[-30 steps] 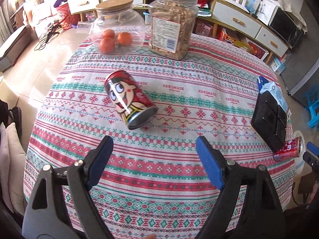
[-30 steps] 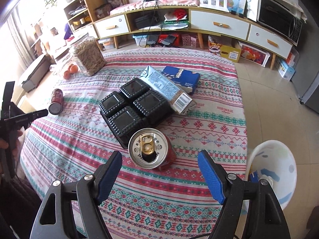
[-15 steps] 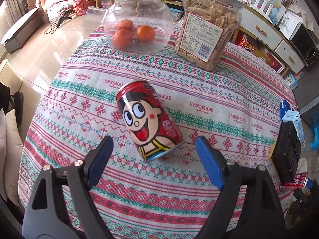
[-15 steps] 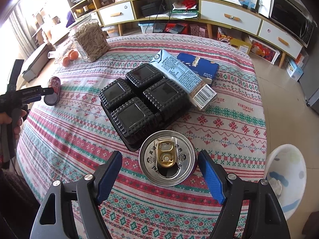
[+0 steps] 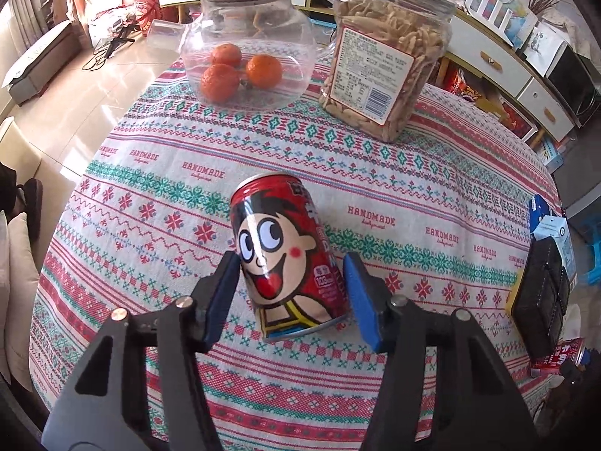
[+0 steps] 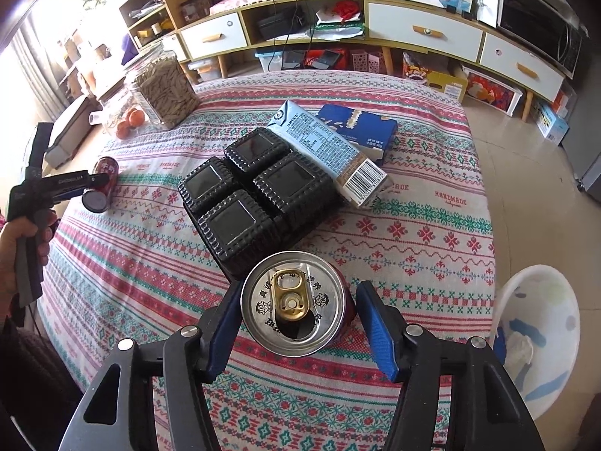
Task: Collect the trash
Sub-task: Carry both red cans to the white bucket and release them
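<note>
A red cartoon-face can (image 5: pixel 285 263) lies on its side on the patterned tablecloth. My left gripper (image 5: pixel 291 293) is open around it, a blue pad close on each side, small gaps showing. A second red can (image 6: pixel 296 308), opened, silver top toward the camera, lies near the table's front edge. My right gripper (image 6: pixel 300 323) is open around it, the left pad close to the rim, the right pad a little apart. The first can (image 6: pixel 101 184) and the left gripper (image 6: pixel 60 184) also show in the right wrist view at far left.
A black plastic tray (image 6: pixel 255 191), a blue-grey milk carton (image 6: pixel 330 154) and a dark blue box (image 6: pixel 360 127) lie mid-table. A glass jar with oranges (image 5: pixel 244 37) and a snack jar (image 5: pixel 383 60) stand at the far edge. A white bin (image 6: pixel 541 342) stands beside the table at right.
Both grippers moved forward over their cans, so each can now lies between the fingers. Both pairs of jaws have narrowed toward the cans.
</note>
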### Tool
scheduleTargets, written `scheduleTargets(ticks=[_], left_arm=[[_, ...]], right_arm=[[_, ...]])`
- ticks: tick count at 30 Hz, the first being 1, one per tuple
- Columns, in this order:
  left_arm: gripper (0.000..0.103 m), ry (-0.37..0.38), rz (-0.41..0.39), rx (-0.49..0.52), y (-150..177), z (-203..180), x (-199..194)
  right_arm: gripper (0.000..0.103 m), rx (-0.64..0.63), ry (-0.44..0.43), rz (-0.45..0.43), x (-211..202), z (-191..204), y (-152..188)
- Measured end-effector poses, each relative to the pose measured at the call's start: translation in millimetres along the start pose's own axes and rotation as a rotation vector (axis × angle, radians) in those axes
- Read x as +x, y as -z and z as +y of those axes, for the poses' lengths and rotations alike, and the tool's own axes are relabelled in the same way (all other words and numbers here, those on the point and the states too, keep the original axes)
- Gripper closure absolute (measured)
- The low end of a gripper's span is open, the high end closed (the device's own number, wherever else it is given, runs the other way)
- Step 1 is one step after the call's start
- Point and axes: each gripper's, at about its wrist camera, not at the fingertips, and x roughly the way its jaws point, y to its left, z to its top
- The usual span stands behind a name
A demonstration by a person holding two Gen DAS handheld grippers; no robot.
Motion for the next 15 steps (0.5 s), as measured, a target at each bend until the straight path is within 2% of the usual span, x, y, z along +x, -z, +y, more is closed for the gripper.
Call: scheduleTargets(ticks=[15], left_arm=[[0.048,0.117,-0.034,0.152,44.6,-71.2,-38.3]], right_arm=[[0.041,0.109,0.050,-0.055,-42.6,-59.0,29.0]])
